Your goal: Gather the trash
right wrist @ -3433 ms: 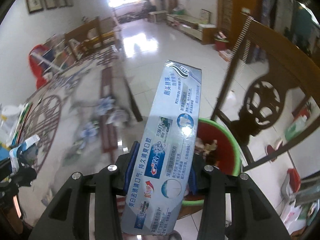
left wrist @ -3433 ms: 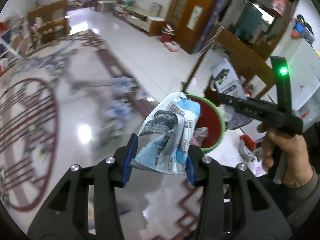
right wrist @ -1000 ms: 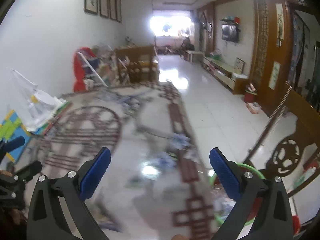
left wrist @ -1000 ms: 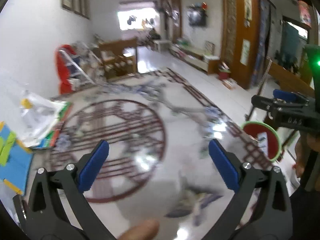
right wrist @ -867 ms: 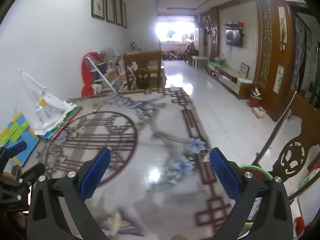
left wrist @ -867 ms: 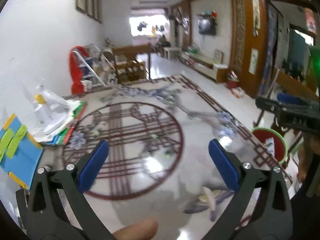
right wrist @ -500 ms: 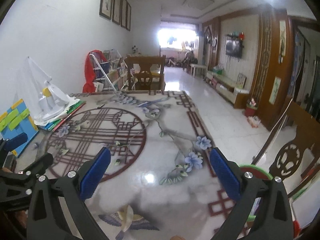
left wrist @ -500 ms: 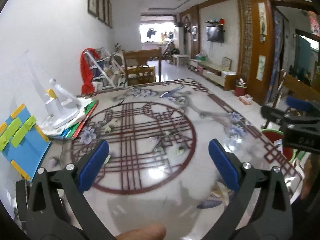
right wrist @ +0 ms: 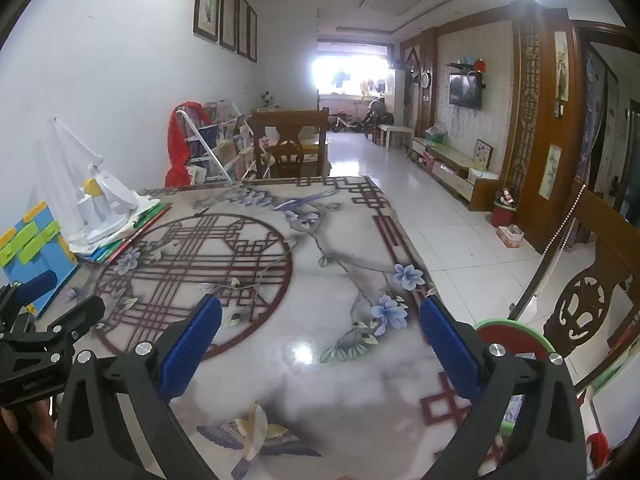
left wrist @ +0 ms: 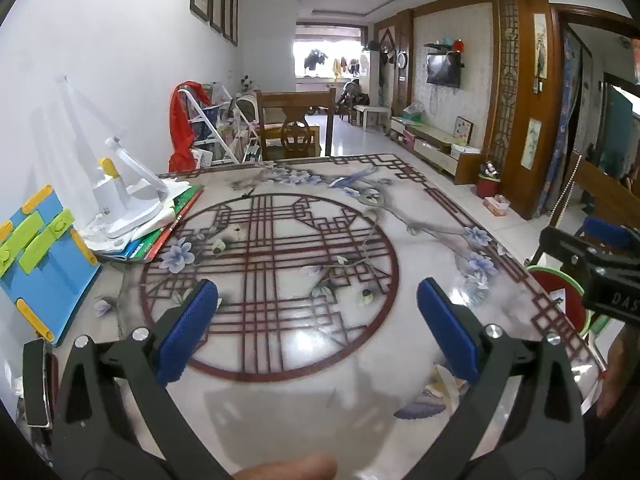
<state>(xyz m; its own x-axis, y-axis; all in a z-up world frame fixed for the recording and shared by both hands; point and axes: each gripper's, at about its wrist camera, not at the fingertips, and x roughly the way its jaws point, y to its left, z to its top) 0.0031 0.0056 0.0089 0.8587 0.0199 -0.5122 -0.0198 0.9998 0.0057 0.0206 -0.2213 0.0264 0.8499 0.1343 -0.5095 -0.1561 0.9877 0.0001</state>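
My left gripper (left wrist: 318,330) is open and empty above the patterned marble table (left wrist: 280,264). My right gripper (right wrist: 320,338) is open and empty too, over the table's right part. The red bin with a green rim (left wrist: 560,292) stands on the floor past the table's right edge, with a white piece of trash inside; it also shows in the right wrist view (right wrist: 516,340), partly hidden by my right finger. The right gripper shows at the right edge of the left wrist view (left wrist: 600,268); the left gripper shows at the lower left of the right wrist view (right wrist: 44,328).
A white desk lamp (left wrist: 120,200) lies on books at the table's left, by a blue and green board (left wrist: 36,252). A dark phone (left wrist: 36,380) lies at the near left edge. Wooden chairs stand at the far end (left wrist: 296,132) and right (right wrist: 592,292).
Both grippers have let go of their trash and opened wide. Both have swung from the bin up and left to face along the table. The views have steadied.
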